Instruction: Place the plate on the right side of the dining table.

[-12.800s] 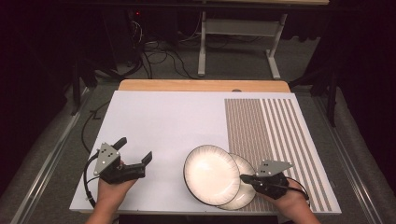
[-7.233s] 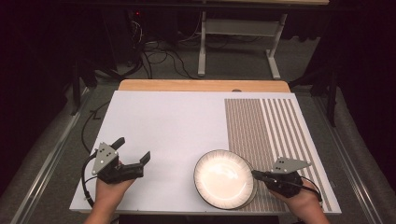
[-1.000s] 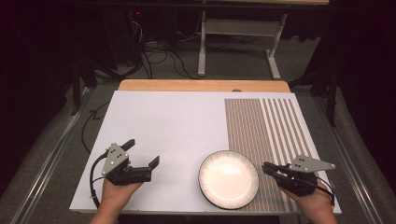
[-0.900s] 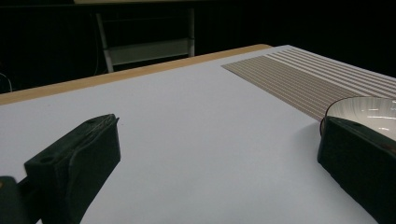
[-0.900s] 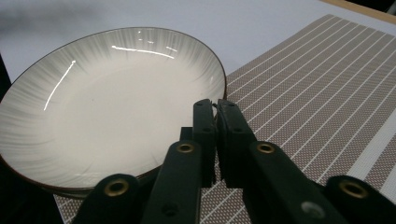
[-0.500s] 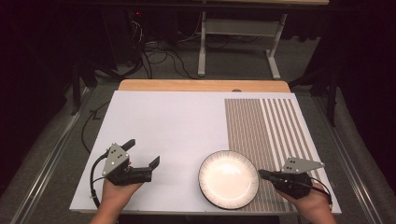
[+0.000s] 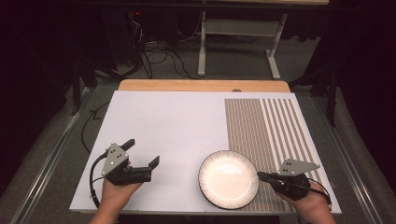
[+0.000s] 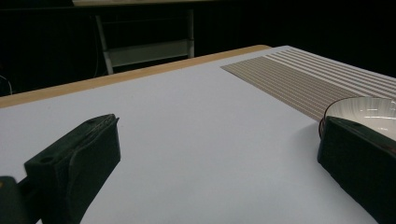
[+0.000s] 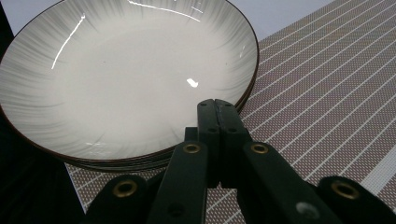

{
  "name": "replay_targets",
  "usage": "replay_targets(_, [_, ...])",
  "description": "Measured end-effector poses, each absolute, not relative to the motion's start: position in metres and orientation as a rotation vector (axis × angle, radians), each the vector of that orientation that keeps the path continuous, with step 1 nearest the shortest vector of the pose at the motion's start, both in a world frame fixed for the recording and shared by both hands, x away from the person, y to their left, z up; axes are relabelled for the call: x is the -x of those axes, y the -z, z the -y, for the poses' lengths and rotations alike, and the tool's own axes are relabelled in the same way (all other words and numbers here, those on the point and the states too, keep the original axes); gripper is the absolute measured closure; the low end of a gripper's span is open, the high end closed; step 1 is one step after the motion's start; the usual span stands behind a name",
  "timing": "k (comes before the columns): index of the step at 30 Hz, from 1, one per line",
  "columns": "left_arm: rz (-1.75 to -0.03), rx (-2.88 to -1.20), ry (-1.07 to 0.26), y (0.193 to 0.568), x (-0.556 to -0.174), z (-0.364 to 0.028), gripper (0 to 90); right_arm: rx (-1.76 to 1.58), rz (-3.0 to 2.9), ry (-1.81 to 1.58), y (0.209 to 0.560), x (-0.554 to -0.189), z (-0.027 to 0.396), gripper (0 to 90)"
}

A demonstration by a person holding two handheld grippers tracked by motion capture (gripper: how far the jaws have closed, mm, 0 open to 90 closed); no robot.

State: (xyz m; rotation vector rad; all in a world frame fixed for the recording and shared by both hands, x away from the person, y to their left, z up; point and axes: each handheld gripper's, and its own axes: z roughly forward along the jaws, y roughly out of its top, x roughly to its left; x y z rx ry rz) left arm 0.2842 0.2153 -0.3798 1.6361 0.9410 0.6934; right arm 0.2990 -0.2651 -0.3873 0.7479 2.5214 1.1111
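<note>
Fingers (image 9: 208,121) of my right gripper (image 7: 261,176) were pressed together, with nothing that I could see between them, their tips at the rim of the stack of plates (image 7: 229,179). Fingers (image 8: 79,154) of my left gripper (image 7: 141,152) stood wide apart and empty over bare board at about 7 o'clock.

From the high view, the white worktop (image 7: 163,126) carried a striped mat (image 7: 266,126) on its 3 o'clock side. The stack sat at roughly 5 o'clock, half on the mat and half on the white, close to the near edge. From the right gripper view I could make out more than one dark rim layered under the top plate.

My worry was a shove. With the right fingers closed at the 3 o'clock rim, any push would likely slide the glazed top plate off its fellow, or carry the whole stack toward 9 o'clock. A downward slip might tip the rim up. Since the near edge lay so close, a drift toward 6 o'clock could send crockery off.
</note>
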Motion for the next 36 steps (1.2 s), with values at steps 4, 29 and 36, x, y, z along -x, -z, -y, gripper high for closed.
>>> replay_targets(4, [-0.941, -1.635, -0.693, 0.3796, -0.2841, -0.2154, 0.0, -0.747, -2.523, -1.110, 0.3871, -0.2986, 0.2646, 90.0])
replay_targets(29, [-0.945, -1.628, -0.694, 0.3786, -0.2840, -0.2167, 0.0, -0.728, -2.534, -1.098, 0.3883, -0.2981, 0.2610, 90.0])
replay_targets(36, [-0.945, -1.627, -0.695, 0.3784, -0.2840, -0.2171, 0.0, -0.727, -2.539, -1.091, 0.3884, -0.2980, 0.2591, 90.0])
